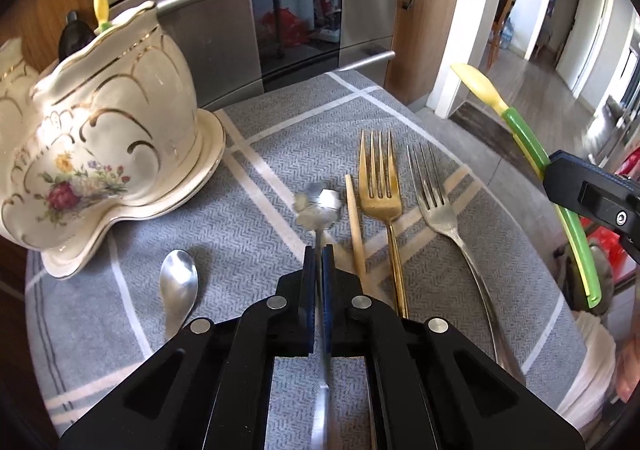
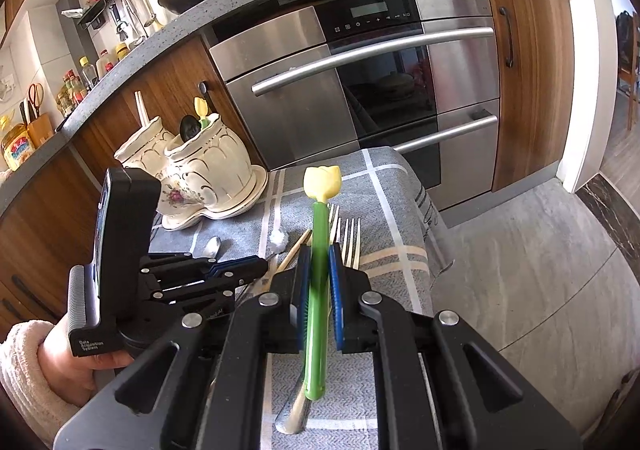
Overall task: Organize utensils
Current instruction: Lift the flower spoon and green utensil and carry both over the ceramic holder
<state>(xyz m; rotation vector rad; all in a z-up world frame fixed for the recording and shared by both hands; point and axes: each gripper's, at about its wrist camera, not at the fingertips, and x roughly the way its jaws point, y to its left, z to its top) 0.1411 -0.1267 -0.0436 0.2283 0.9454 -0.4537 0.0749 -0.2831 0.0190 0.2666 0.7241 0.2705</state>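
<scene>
My left gripper (image 1: 319, 252) is shut on the thin handle of a silver spoon (image 1: 318, 205), whose bowl lies just ahead of the fingertips over the grey checked cloth (image 1: 256, 234). A second silver spoon (image 1: 179, 284) lies to its left. To its right lie a wooden chopstick (image 1: 355, 226), a gold fork (image 1: 380, 185) and a silver fork (image 1: 438, 205). My right gripper (image 2: 319, 254) is shut on the green stem of a yellow tulip-topped utensil (image 2: 320, 217), held up above the forks. The cream flowered ceramic holder (image 1: 108, 137) stands at the back left with utensils in it.
A second cream holder (image 2: 140, 147) with white chopsticks stands behind the first. A steel oven (image 2: 360, 89) and wood cabinets face the table's far edge. The table drops to grey floor (image 2: 520, 270) on the right. A hand in a white sleeve (image 2: 24, 366) holds the left gripper.
</scene>
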